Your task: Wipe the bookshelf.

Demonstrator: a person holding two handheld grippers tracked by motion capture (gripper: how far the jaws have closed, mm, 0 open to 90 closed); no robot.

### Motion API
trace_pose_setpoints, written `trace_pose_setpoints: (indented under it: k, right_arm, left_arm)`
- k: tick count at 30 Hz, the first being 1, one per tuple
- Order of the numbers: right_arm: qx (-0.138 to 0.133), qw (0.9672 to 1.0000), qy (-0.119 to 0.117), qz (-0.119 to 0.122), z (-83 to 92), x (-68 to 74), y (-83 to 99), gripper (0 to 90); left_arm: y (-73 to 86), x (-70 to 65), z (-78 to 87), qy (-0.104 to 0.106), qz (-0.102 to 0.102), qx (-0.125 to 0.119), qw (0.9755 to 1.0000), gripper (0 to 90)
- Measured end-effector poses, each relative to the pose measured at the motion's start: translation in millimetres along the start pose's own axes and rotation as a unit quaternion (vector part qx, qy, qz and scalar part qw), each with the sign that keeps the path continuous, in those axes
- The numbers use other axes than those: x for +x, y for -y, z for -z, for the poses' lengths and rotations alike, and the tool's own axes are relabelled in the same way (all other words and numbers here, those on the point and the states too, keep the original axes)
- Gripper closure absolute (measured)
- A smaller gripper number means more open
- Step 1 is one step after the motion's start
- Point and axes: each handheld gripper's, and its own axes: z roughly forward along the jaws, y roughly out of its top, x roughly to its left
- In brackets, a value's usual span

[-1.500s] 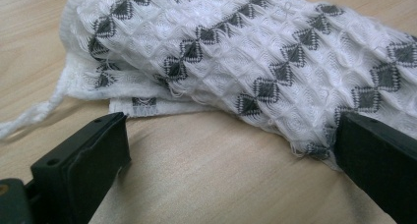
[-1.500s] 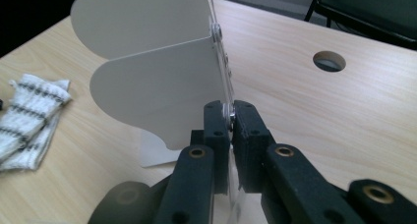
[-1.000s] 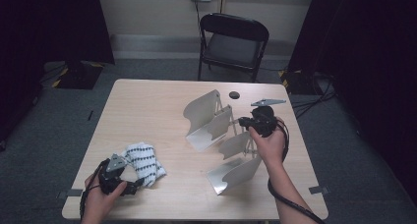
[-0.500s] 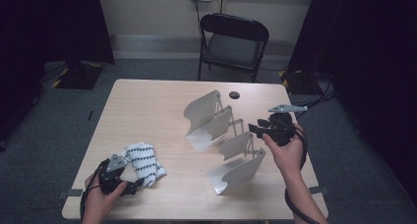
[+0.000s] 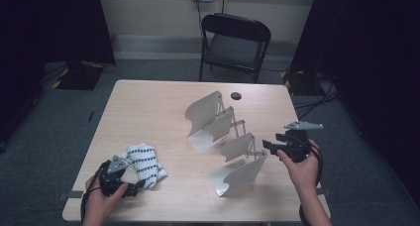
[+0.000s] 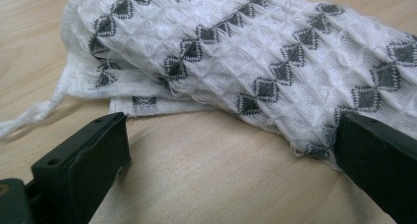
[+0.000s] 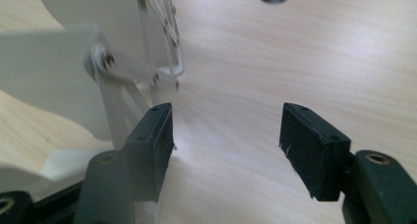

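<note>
Resting low at the near left corner of the table [image 5: 148, 97], my left gripper [image 5: 126, 186] has its jaws spread wide, empty, with the folded cloth [image 6: 255, 52] lying flat just beyond them; one jaw touches or nearly touches its frayed edge. The cloth, a white waffle weave with dark diamonds, looks soft, light and limp; I judge it would sag and unfold if lifted by one layer, so the thick folded edge facing my jaws is the better hold. My right gripper [image 5: 271, 145], jaws also wide and empty, hovers beside the white folding rack [image 5: 223, 137] at mid-table. Its thin panels and small riveted links [image 7: 162, 76] seem stiff but light and hinged, likely to swing; a panel edge suits gripping best.
</note>
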Motion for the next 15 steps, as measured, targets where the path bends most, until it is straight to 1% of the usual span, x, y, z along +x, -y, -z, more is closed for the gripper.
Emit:
trace_pose_setpoints:
  k: [1, 3, 4, 5, 7, 8, 11, 12, 13, 15]
  right_arm:
    - [0.006, 1.0, 0.0, 0.001, -2.5, -2.0, 10.8, 35.5]
    - [0.012, 0.9999, 0.001, 0.0, -4.5, -2.6, 19.0, 34.1]
    - [0.012, 0.9999, 0.001, 0.0, -4.5, -2.6, 19.0, 34.1]
    - [0.016, 0.9999, 0.0, 0.001, -7.2, -3.1, 28.8, 33.0]
    - [0.017, 0.9999, 0.001, 0.002, -8.0, -3.3, 31.7, 32.3]
    - [0.021, 0.9998, -0.001, 0.004, -10.4, -3.7, 39.8, 32.6]
    - [0.025, 0.9996, -0.001, 0.013, -12.7, -1.5, 48.0, 31.6]
    - [0.025, 0.9996, -0.001, 0.013, -12.7, -1.5, 48.0, 31.6]
    - [0.022, 0.9997, -0.001, 0.011, -13.9, 0.1, 53.6, 29.2]
    - [0.022, 0.9997, -0.002, 0.012, -14.6, 0.2, 55.3, 28.4]
  left_arm:
    - [0.0, -0.2, 0.0, 0.0, 0.001, 0.0, 1.0, 0.3]
    - [0.0, -0.2, -0.1, 0.0, 0.001, 0.0, 1.0, 0.3]
    - [0.0, -0.2, -0.1, 0.0, 0.001, 0.0, 1.0, 0.3]
    - [0.0, -0.2, 0.0, 0.0, 0.001, 0.0, 1.0, 0.3]
    - [0.1, -0.2, 0.0, 0.0, 0.001, 0.0, 1.0, 0.2]
    - [0.1, -0.2, -0.1, 0.0, 0.001, 0.0, 1.0, 0.3]
    - [0.1, -0.2, 0.0, 0.0, 0.002, 0.0, 1.0, 0.3]
    - [0.1, -0.2, 0.0, 0.0, 0.002, 0.0, 1.0, 0.3]
    - [0.0, 0.0, 0.0, 0.0, 0.0, 0.0, 1.0, 0.2]
    - [0.0, 0.0, 0.0, 0.0, 0.0, 0.0, 1.0, 0.3]
